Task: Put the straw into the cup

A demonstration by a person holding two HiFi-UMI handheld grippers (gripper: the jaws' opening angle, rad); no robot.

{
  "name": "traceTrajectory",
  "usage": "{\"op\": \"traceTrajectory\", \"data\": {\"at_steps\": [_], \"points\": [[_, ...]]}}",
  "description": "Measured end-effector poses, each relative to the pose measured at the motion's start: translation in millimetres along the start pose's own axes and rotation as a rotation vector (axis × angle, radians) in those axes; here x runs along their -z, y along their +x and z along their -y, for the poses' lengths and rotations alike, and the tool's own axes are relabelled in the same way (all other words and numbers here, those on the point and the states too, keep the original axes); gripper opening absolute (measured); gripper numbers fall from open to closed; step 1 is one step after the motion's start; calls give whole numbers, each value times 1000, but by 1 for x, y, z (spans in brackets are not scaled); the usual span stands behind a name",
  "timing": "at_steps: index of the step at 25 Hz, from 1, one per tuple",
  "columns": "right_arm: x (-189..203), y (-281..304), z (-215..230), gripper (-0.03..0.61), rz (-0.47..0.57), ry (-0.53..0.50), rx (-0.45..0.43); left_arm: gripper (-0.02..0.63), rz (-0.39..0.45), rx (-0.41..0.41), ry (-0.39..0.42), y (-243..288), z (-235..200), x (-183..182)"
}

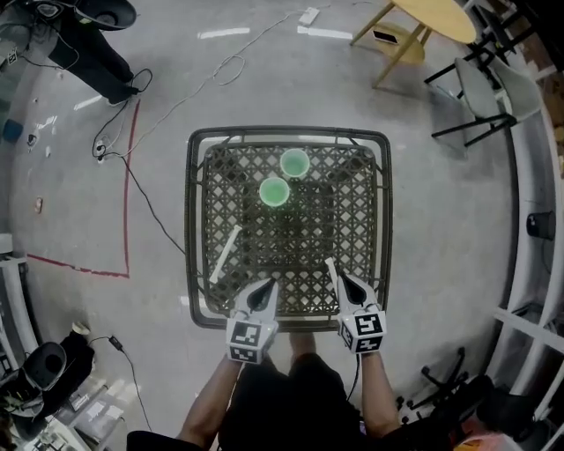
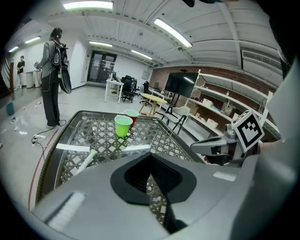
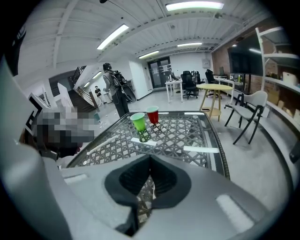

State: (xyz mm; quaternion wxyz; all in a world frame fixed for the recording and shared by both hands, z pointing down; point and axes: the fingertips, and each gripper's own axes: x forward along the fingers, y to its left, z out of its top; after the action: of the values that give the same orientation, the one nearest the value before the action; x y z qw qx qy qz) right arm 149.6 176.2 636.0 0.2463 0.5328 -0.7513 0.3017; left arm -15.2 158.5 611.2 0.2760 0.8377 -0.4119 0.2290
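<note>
A white paper-wrapped straw (image 1: 225,254) lies on the left half of the black lattice table (image 1: 197,220); the left gripper view shows the straw (image 2: 87,161) ahead to the left. A green cup (image 1: 274,191) stands upright near the table's middle, with a red cup (image 1: 294,163) just behind it. Both cups appear in the right gripper view, green cup (image 3: 138,121) and red cup (image 3: 153,115). My left gripper (image 1: 267,287) and right gripper (image 1: 341,280) hover side by side over the table's near edge, both shut and empty. A short white strip (image 1: 331,267) lies by the right gripper's tip; straw or glare, I cannot tell.
The table's raised dark rim (image 1: 382,220) runs all around. Cables (image 1: 141,189) trail across the concrete floor to the left. A person (image 2: 50,77) stands beyond the far left corner. A wooden table (image 1: 423,22) and chairs (image 1: 489,97) stand at the far right.
</note>
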Motion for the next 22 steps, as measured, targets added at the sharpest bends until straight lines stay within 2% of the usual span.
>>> {"op": "traceTrajectory", "data": {"at_steps": [7, 15, 18, 22], "points": [[34, 25, 9, 2, -51, -17, -3, 7, -47, -10, -37, 18, -7, 36], [51, 45, 16, 14, -130, -15, -6, 6, -58, -12, -45, 26, -8, 41], [57, 53, 13, 57, -158, -27, -25, 6, -62, -14, -47, 27, -7, 43], [72, 64, 11, 198, -217, -51, -39, 7, -72, -15, -49, 27, -4, 48]]}}
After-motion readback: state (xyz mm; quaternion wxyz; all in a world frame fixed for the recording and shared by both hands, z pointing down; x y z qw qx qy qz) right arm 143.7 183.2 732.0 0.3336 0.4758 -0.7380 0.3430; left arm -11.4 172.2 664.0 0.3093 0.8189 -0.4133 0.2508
